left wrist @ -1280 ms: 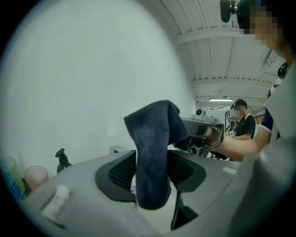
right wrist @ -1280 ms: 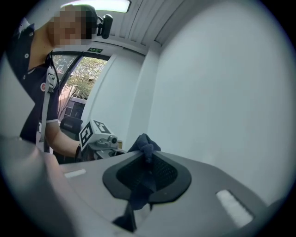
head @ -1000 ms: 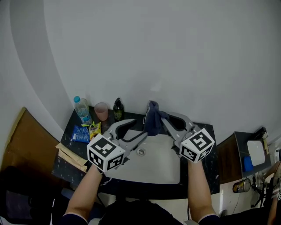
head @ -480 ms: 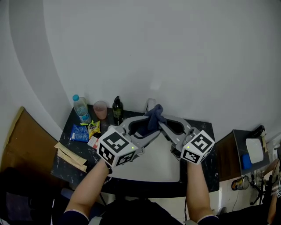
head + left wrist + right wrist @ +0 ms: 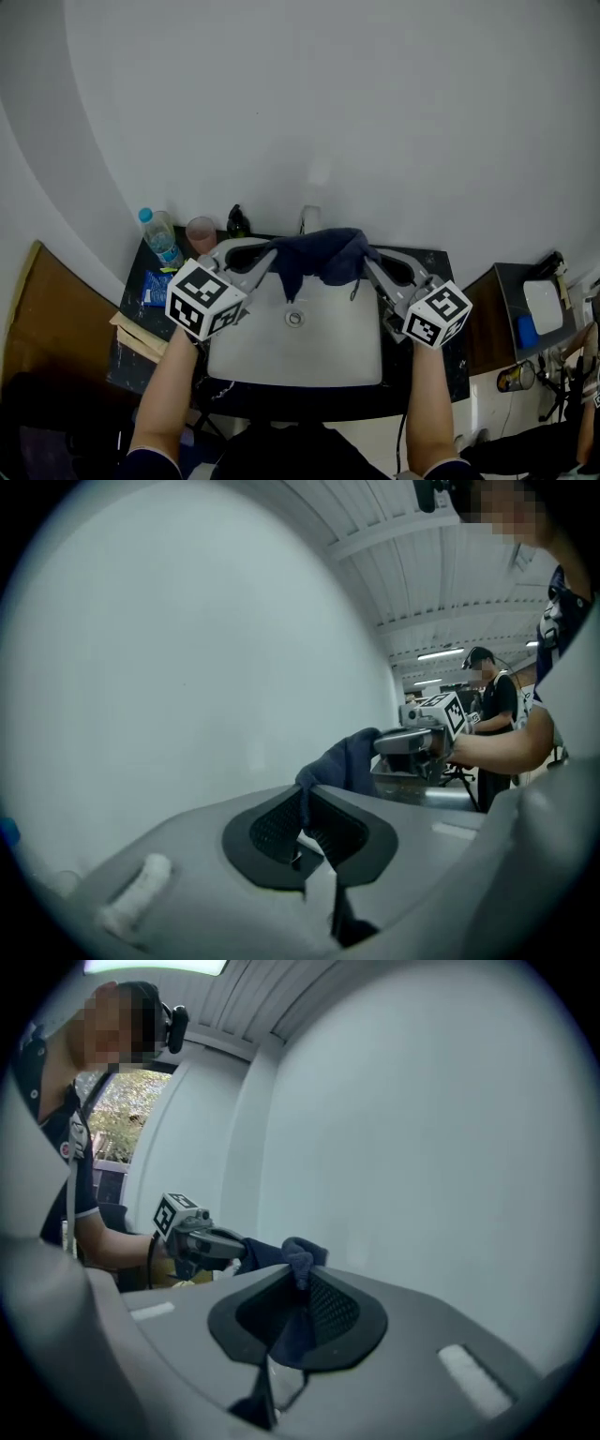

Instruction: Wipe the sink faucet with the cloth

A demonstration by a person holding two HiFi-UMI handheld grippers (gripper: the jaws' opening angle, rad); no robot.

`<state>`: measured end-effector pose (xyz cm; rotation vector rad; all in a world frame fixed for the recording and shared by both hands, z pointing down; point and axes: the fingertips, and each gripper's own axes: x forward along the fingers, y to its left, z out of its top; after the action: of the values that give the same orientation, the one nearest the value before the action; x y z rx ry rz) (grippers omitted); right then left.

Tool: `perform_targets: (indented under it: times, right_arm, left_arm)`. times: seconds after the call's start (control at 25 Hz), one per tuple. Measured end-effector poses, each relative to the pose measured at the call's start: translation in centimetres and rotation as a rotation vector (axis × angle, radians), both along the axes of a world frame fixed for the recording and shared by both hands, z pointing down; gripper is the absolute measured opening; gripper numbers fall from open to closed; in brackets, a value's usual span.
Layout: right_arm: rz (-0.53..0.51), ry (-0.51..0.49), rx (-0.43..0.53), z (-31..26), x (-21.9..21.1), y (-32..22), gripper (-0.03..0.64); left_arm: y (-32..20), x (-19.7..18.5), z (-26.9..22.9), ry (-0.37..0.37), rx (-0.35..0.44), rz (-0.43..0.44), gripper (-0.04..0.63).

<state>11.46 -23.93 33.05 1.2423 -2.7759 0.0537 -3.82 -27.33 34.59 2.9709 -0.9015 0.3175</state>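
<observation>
- The dark blue fabric cloth (image 5: 319, 255) hangs as a stretched band just in front of the small pale upright faucet (image 5: 309, 219). Its long axis runs left to right across the faucet. I cannot tell whether the two touch.
- The faucet stands behind the band's middle, toward the wall, at the back rim of the white rectangular sink (image 5: 309, 361).
- The left gripper (image 5: 266, 259), left of the faucet, has just closed its jaws on the cloth's left end, with fabric pinched between them.
- The right gripper (image 5: 369, 266), right of the faucet, pinches the cloth's other end.
- Both grippers look about equally near the faucet, so the coming move is probably to push the span straight back onto it.
</observation>
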Motion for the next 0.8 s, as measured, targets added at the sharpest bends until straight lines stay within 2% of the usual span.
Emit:
perform_targets:
  times: [0.2,0.36,0.48,0.64,0.8]
  right_arm:
    - [0.104,0.007,-0.002,-0.3,3.6,-3.0,0.032]
    - [0.130,0.017,0.040,-2.9,5.3,-6.4,0.032]
    - [0.140,0.029,0.055,-4.0,5.7,-9.3,0.032]
    - [0.184,0.041,0.027,-2.4,5.9,-12.9,0.031]
    - [0.172,0.091,-0.054,2.4,4.5,-14.1,0.031]
  left_arm:
    - [-4.8,-3.5,0.4,-0.123,0.023,-0.113,0.013]
    - [-8.7,-4.0,-3.0,-0.118,0.076,-0.157,0.014]
    - [-11.9,-3.8,-4.3,-0.142,0.106,-0.233,0.014]
    - [-15.3,-2.8,-2.5,-0.175,0.068,-0.346,0.014]
    - [-15.6,-1.1,2.7,-0.269,0.000,-0.355,0.014]
